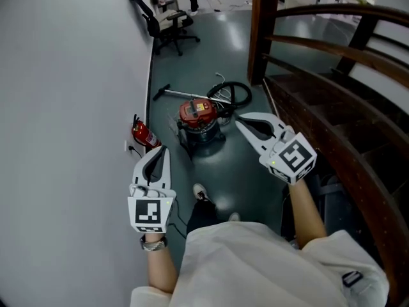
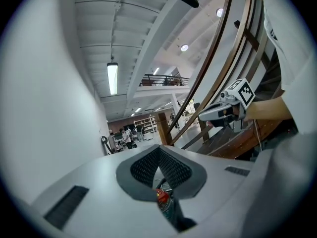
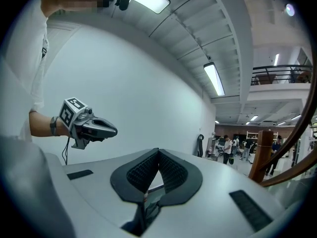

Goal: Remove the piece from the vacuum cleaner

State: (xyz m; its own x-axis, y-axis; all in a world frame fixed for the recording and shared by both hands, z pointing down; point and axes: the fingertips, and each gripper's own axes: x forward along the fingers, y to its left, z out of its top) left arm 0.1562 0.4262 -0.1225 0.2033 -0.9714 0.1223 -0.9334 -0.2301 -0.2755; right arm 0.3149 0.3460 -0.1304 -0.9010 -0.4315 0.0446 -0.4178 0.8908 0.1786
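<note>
The vacuum cleaner [image 1: 197, 112], with a red top on a dark drum, stands on the floor ahead, and its black hose [image 1: 234, 93] is coiled behind it. Its wand [image 1: 174, 93] lies on the floor to the left. My left gripper [image 1: 164, 150] is held up short of it on the left, shut and empty. My right gripper [image 1: 239, 123] is on the right, also shut and empty, with its tip just right of the drum in the picture. In the left gripper view the vacuum's red top [image 2: 162, 197] shows below the closed pads [image 2: 148, 165].
A red fire extinguisher [image 1: 145, 133] stands by the white wall [image 1: 64, 94] on the left. A dark wooden staircase with a curved handrail [image 1: 339, 50] fills the right. A black office chair [image 1: 170, 22] stands further back. People stand in the distance [image 3: 227, 148].
</note>
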